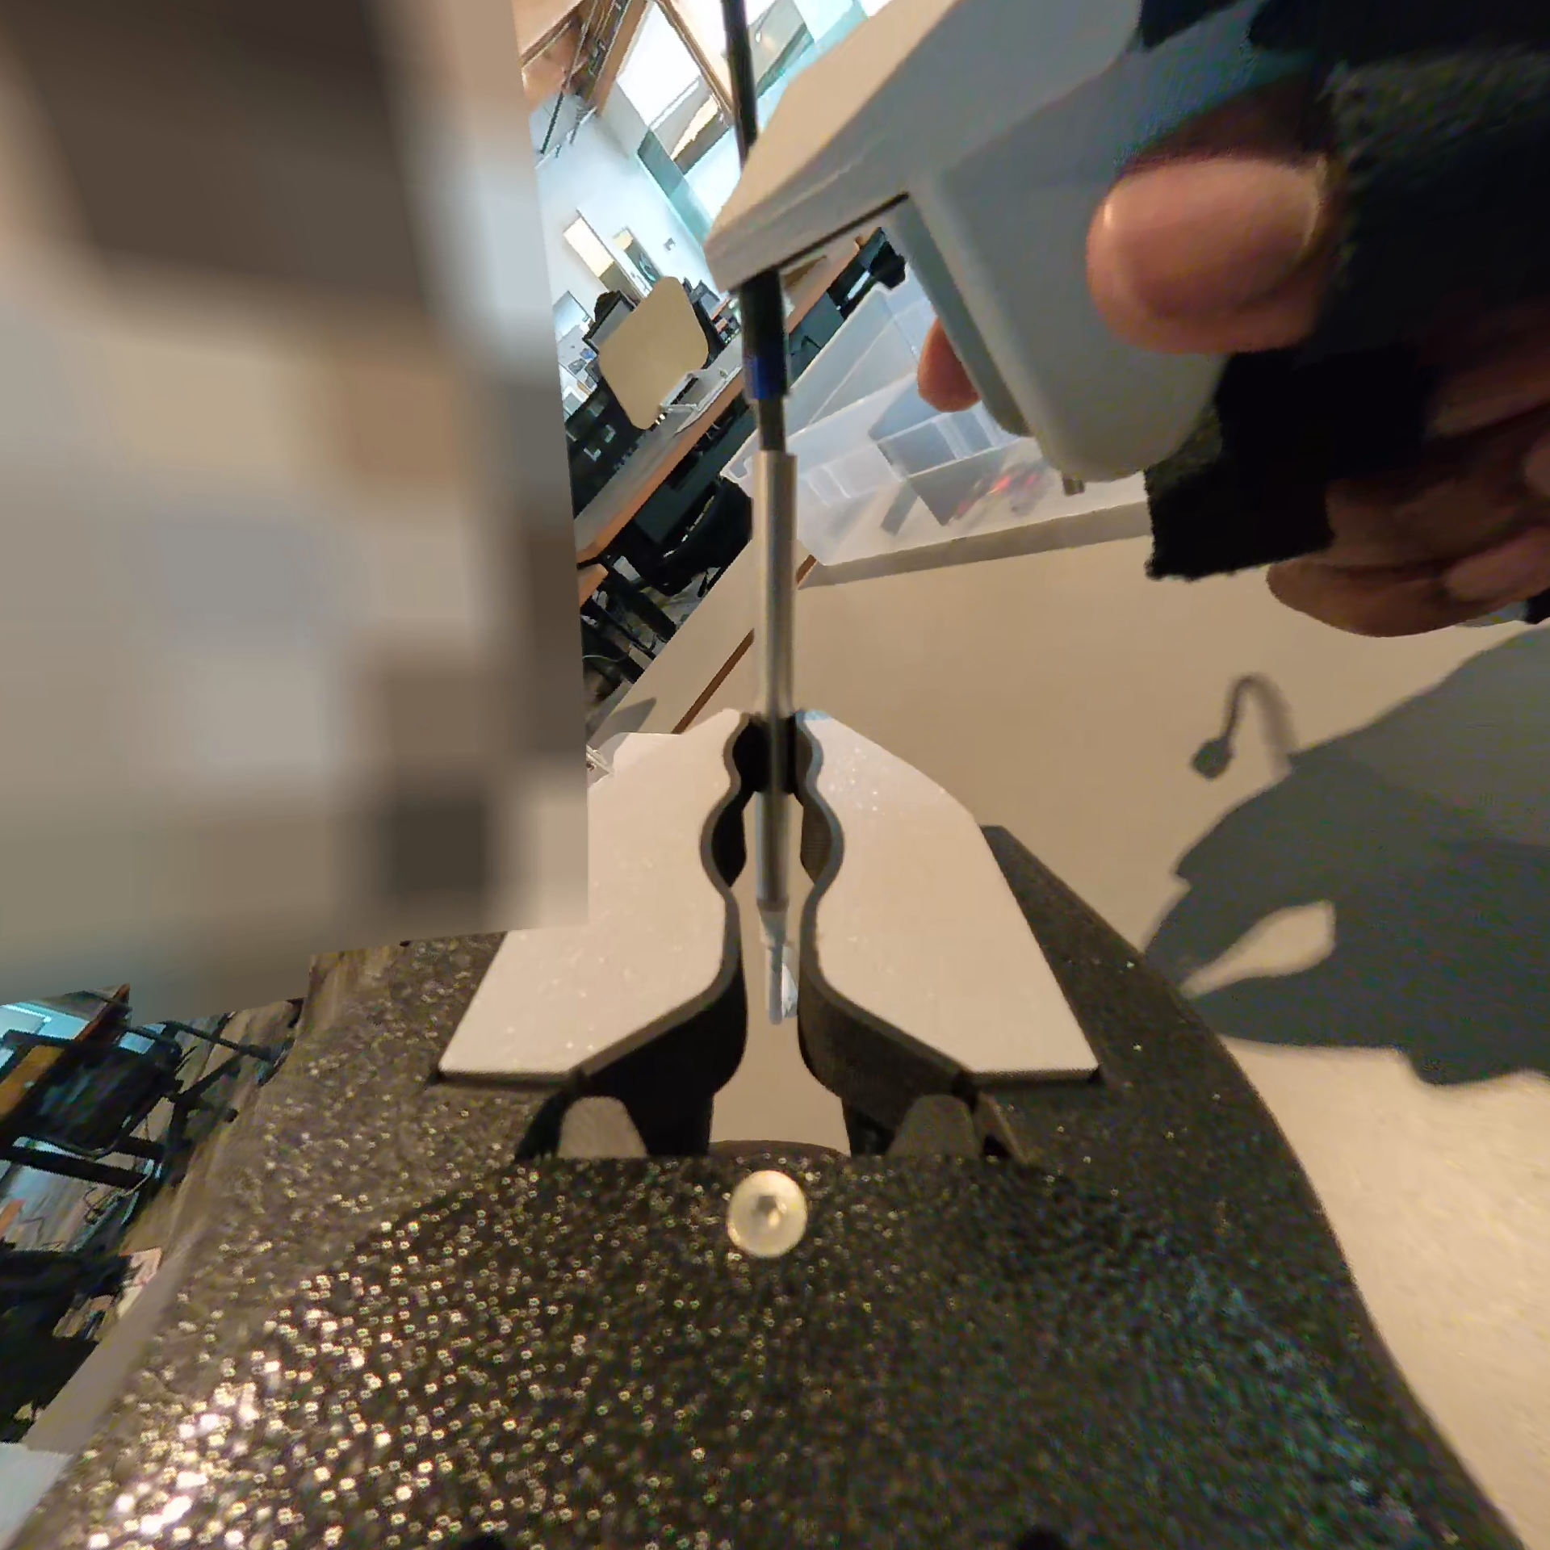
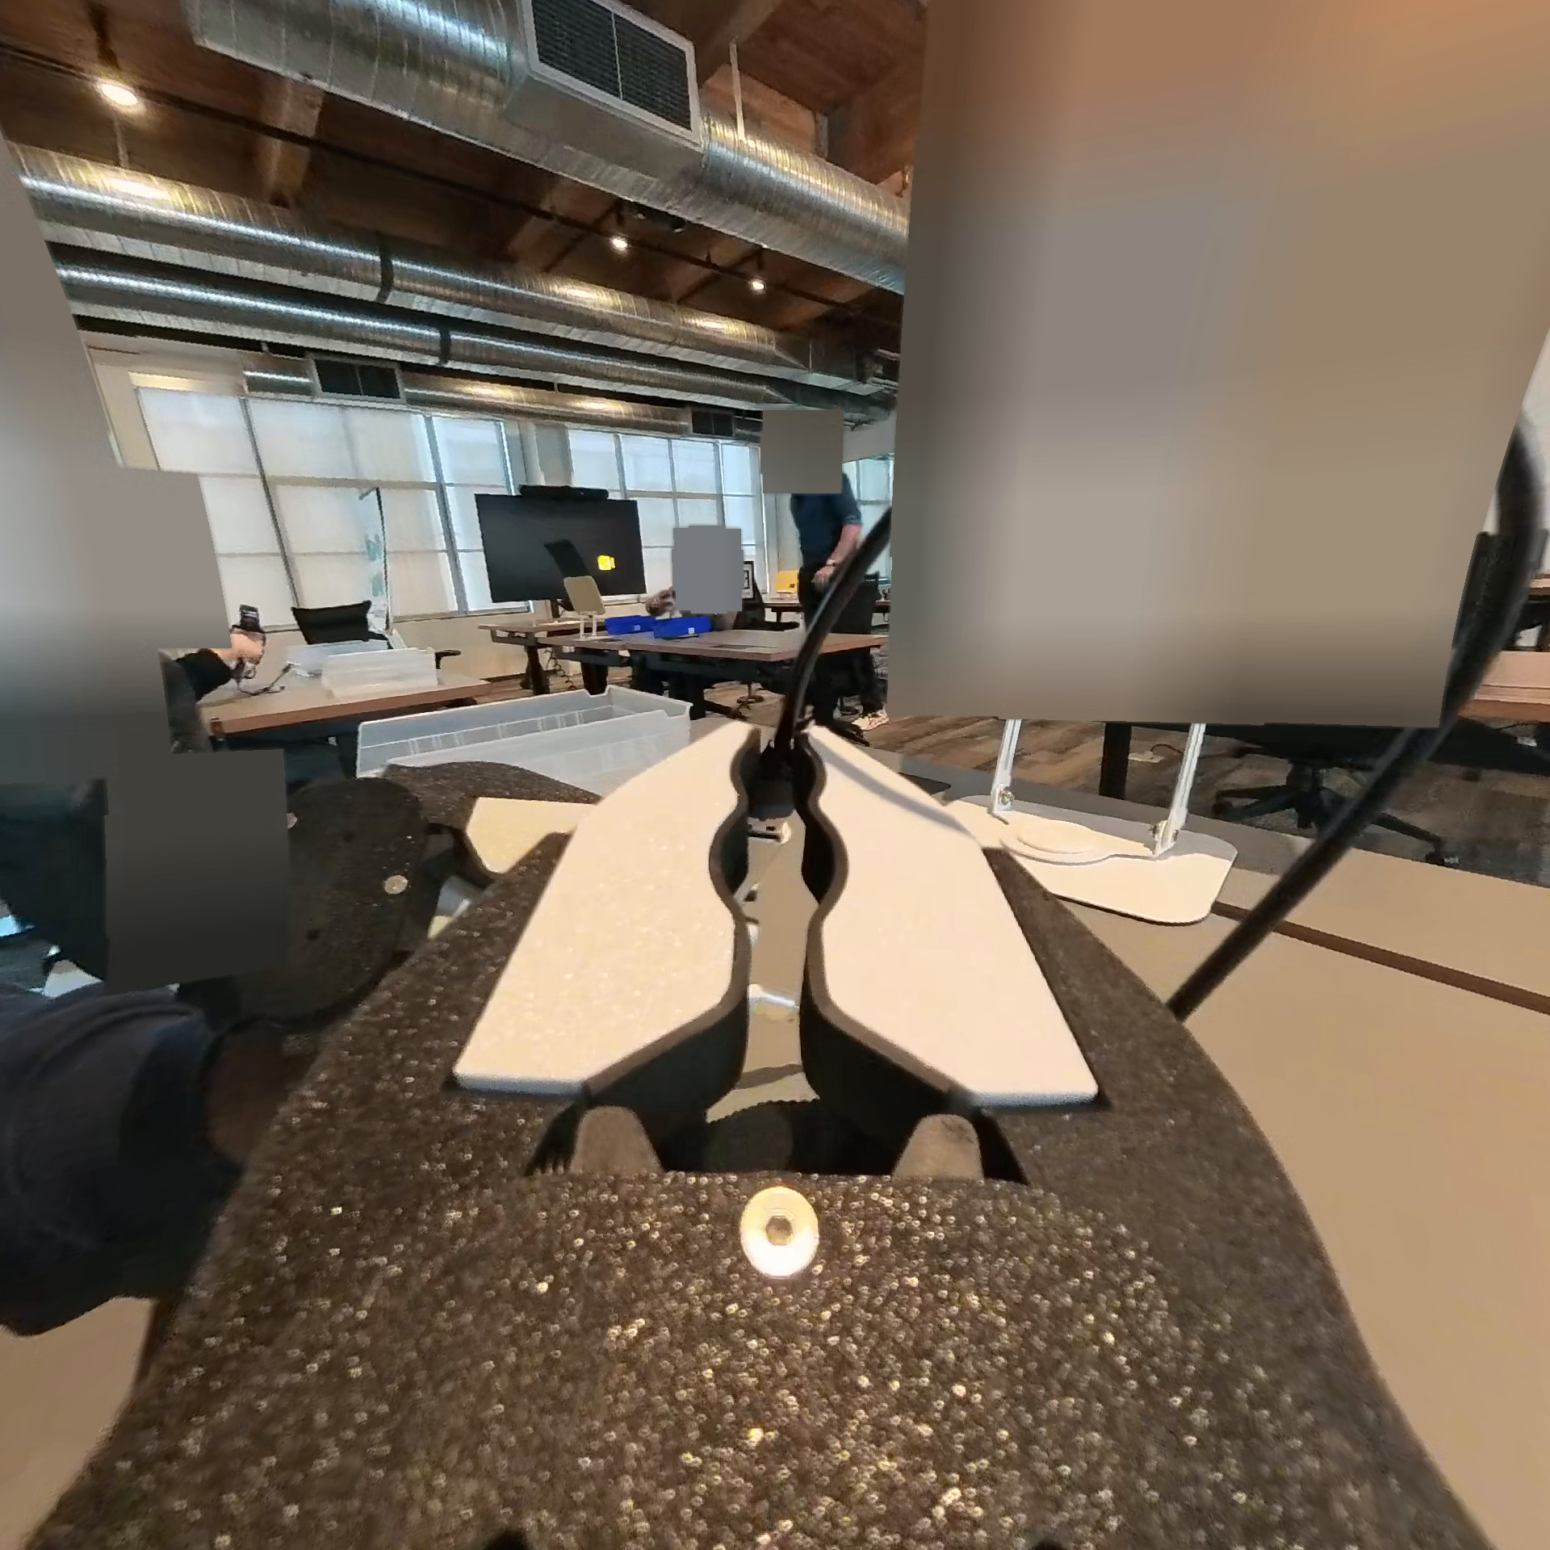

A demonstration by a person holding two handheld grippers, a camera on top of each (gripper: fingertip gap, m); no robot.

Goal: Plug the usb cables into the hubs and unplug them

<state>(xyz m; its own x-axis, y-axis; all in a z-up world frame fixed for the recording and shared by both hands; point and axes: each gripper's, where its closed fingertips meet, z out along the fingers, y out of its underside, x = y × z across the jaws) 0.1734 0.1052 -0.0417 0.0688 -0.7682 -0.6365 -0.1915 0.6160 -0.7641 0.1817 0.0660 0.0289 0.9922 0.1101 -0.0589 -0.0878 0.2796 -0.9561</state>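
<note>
In the left wrist view my left gripper (image 1: 776, 742) is shut on a slim silver hub (image 1: 773, 604) seen edge-on, which stands up out of the fingertips. A black usb cable (image 1: 767, 352) with a blue band joins the hub's top end. The grey body of the right gripper (image 1: 964, 193), held by a hand, sits just above it. In the right wrist view my right gripper (image 2: 784, 746) is shut at its tips on the black cable (image 2: 839, 604) where it meets the silver hub (image 2: 767, 889). The left gripper's black body (image 2: 361, 872) shows at the left.
A beige table (image 1: 1006, 671) lies below. A clear plastic bin (image 2: 537, 730) stands at its far side. A white stand base (image 2: 1115, 855) sits at the right, and a second black cable (image 2: 1308, 847) loops past it. Desks, chairs and people are farther off. Across from one pair of fingers to the other is roughly 8 centimetres.
</note>
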